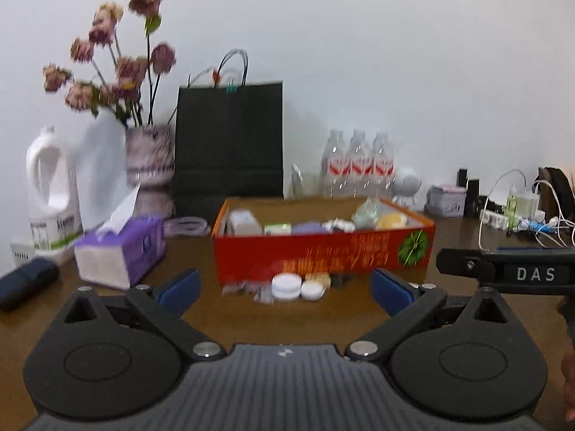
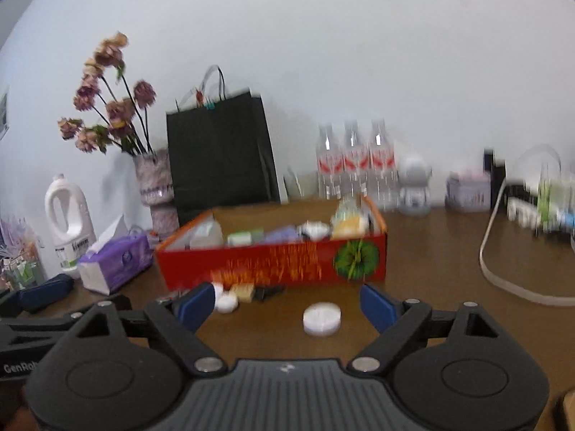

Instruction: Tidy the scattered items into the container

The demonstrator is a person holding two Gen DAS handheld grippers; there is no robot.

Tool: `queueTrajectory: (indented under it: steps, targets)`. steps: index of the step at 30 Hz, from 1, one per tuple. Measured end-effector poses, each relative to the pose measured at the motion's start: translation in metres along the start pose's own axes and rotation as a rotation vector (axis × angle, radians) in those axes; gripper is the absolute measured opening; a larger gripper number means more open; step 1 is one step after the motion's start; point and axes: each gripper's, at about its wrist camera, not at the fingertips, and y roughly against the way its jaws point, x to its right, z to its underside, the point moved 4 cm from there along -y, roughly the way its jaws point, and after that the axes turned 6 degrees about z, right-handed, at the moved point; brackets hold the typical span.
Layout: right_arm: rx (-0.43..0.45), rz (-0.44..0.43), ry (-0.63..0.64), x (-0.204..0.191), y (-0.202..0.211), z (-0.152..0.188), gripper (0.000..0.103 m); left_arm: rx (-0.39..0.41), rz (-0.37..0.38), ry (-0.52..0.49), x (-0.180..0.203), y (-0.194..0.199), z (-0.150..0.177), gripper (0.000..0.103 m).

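A red cardboard box (image 1: 323, 251) (image 2: 273, 262) stands on the brown table and holds several small packets and jars. In front of it lie a white round jar (image 1: 285, 286), a smaller white lid (image 1: 312, 290), a beige block (image 1: 318, 278) and small clear packets (image 1: 264, 292). My left gripper (image 1: 284, 292) is open, nothing between its blue pads, just short of these items. My right gripper (image 2: 287, 307) is open too, and a white round jar (image 2: 321, 318) lies on the table between its fingers, untouched. A white lid (image 2: 226, 302) and a beige block (image 2: 242, 291) sit by its left finger.
A purple tissue pack (image 1: 122, 251), white detergent bottle (image 1: 54, 194), flower vase (image 1: 149, 165), black paper bag (image 1: 230, 136) and water bottles (image 1: 357, 165) stand behind and left of the box. Cables and chargers (image 1: 521, 215) crowd the right. The right gripper's body (image 1: 503, 269) shows at the right edge.
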Motion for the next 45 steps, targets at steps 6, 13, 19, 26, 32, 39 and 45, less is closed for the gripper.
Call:
queueTrajectory:
  steps: [6,13,19,26,32,39,45]
  targets:
    - [-0.117,0.005,0.079,-0.004,-0.033,0.007,0.077,-0.151,0.006,0.035,-0.035,-0.045,0.007,0.074]
    - [-0.201,-0.05,0.144,-0.024,-0.096,0.0,0.062,-0.283,0.089,-0.049,-0.051,-0.122,0.006,0.052]
    - [-0.247,-0.137,0.167,-0.043,-0.131,-0.001,0.059,-0.362,0.114,-0.024,-0.051,-0.162,0.011,0.046]
    - [-0.301,-0.213,0.136,-0.056,-0.149,-0.002,0.057,-0.4,0.108,0.001,-0.055,-0.157,0.008,0.019]
    - [-0.26,-0.315,0.193,-0.089,-0.135,-0.009,0.056,-0.318,0.13,0.086,-0.09,-0.099,0.004,0.019]
    - [-0.26,-0.354,0.298,-0.157,-0.158,-0.015,0.055,-0.248,-0.143,0.169,-0.142,-0.084,0.002,0.02]
    - [-0.305,-0.236,0.3,-0.188,-0.186,-0.007,0.053,-0.235,-0.176,0.211,-0.152,-0.078,-0.001,0.02]
